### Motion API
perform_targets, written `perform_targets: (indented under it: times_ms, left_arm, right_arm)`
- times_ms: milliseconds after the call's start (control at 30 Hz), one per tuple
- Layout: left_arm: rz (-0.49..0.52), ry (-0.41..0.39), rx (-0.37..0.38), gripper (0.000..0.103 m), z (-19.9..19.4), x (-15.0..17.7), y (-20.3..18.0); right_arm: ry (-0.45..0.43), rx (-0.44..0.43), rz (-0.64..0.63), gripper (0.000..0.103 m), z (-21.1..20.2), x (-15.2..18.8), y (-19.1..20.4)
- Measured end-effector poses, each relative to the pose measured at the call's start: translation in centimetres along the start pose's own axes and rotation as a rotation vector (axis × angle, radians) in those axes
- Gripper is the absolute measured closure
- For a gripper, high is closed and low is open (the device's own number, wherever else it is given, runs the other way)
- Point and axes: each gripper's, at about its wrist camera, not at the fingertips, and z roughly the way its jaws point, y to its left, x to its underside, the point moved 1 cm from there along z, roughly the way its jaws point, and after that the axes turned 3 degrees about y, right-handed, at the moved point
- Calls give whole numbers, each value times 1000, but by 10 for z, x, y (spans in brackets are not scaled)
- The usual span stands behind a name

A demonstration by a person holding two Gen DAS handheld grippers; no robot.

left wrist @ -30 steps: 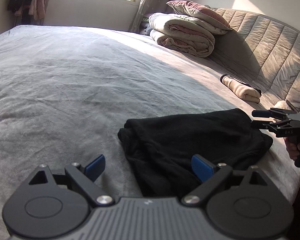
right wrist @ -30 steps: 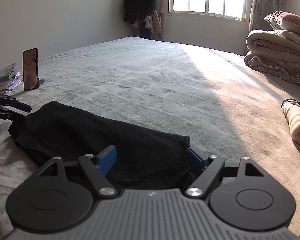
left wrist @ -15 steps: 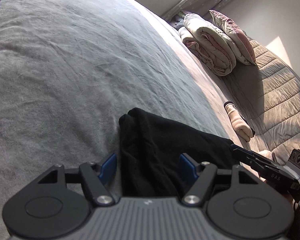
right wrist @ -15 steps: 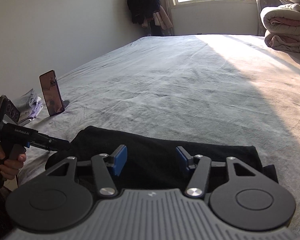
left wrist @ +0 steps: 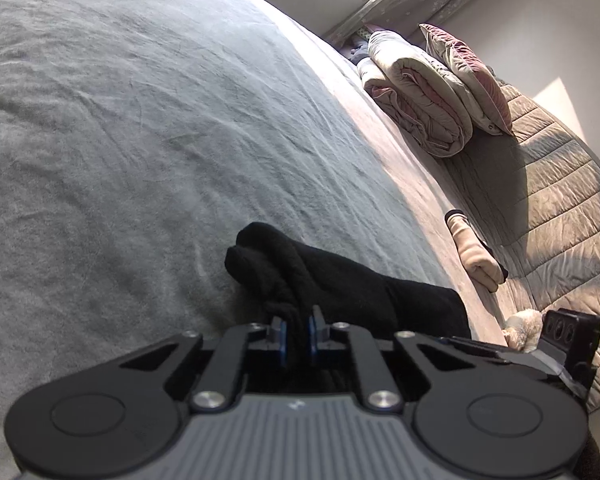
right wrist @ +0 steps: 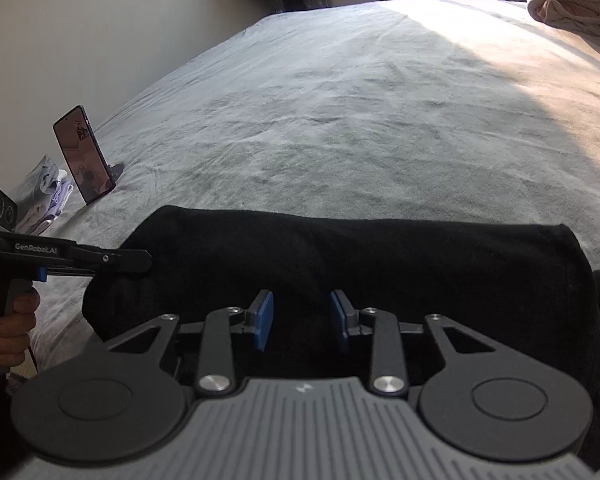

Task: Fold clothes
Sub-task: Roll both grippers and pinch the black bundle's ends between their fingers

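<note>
Black cloth fills both tongs: the left tongs (left wrist: 296, 334) are closing, pinching a fold of the black garment (right wrist: 340, 256), while the right tongs (right wrist: 300, 320) are closing with cloth between half-spread pads. It lies low in frame on the grey bed (right wrist: 340, 112). Upper right, folded quilts (left wrist: 416, 96); far left, a propped phone (right wrist: 83, 154).

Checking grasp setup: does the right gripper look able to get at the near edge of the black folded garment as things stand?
Probably yes: the right gripper is closing, with the black folded garment already between its blue pads, nothing blocking.
</note>
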Motion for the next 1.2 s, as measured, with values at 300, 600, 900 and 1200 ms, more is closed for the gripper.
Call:
perform_targets:
  times_ms: [300,600,900,1200]
  left_arm:
    - [51,-31,178,94,4,-7,-56]
    - [2,6,264,94,51,-7,-92]
    - [-103,82,339,83,98,1,-105]
    - [-215,136,394,65,120,5,-105]
  right_arm:
    - [-7,-53,82,62,-7,-1,-10]
    - [-74,-252,412,49,-35,-3,-54]
    - [-78,-345,712,47,-46,14,-99]
    - [-108,-405,886,48,-58,26,-118]
